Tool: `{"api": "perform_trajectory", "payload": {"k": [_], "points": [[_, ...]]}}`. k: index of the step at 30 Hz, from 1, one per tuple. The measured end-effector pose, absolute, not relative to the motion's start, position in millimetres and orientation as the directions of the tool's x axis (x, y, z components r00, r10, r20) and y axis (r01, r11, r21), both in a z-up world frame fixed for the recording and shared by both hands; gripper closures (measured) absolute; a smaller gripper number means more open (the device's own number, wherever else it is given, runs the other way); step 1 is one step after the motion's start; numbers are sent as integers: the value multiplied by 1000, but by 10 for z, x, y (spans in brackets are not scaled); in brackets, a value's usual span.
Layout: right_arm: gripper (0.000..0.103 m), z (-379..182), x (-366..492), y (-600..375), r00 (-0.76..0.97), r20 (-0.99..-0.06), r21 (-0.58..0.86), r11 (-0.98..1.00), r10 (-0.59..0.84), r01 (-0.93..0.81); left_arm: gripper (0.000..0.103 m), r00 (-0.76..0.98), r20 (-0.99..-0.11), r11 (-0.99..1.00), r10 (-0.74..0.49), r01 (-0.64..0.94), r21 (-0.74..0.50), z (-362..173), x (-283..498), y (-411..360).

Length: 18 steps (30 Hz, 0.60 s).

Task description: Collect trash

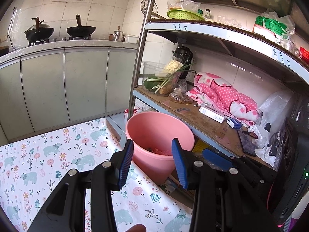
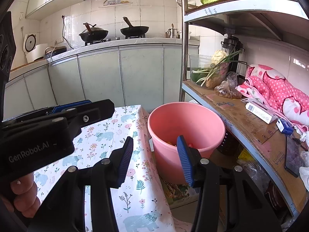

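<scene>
Trash [image 2: 177, 144] sits at the bottom of the pink bucket [image 2: 210, 119]: a few orange and red scraps, partly hidden behind my right gripper's [image 2: 155, 159] finger. From the left wrist view I see the same scraps [image 1: 160, 151] low inside the bucket [image 1: 146, 127]. Bucket stands on the floor between the table with the bear-and-flower cloth [image 2: 108, 135] and the metal shelf rack [image 2: 243, 116], close beside both.

Right gripper: jaws apart, nothing between the blue pads [image 2: 126, 158]. It hangs over the table's corner, pointing toward the bucket.

Left gripper [image 1: 152, 162]: jaws apart too, empty, above the cloth [image 1: 58, 154] at the table edge, bucket framed between its fingers. In the right view its black body shows at the left, with the person's fingers [image 2: 25, 195] wrapped beneath.

Shelf beside the bucket holds a pink dotted blanket [image 2: 280, 90], a white box [image 2: 258, 112], a tub of greens [image 2: 208, 69]. Two woks [image 1: 59, 31] on the stove behind.
</scene>
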State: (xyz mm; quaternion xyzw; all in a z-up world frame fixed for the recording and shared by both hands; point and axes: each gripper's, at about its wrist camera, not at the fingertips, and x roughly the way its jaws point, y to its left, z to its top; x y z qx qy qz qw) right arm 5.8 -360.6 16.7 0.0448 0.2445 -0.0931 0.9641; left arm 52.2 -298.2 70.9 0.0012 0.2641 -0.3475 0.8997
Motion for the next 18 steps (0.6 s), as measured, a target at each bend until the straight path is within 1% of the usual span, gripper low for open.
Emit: {"api": "perform_trajectory", "payload": {"k": [18], "points": [[55, 176, 78, -3494, 859, -487, 22, 981, -157, 192, 63, 618, -467, 755, -633, 625, -196, 724, 499, -2903]]}}
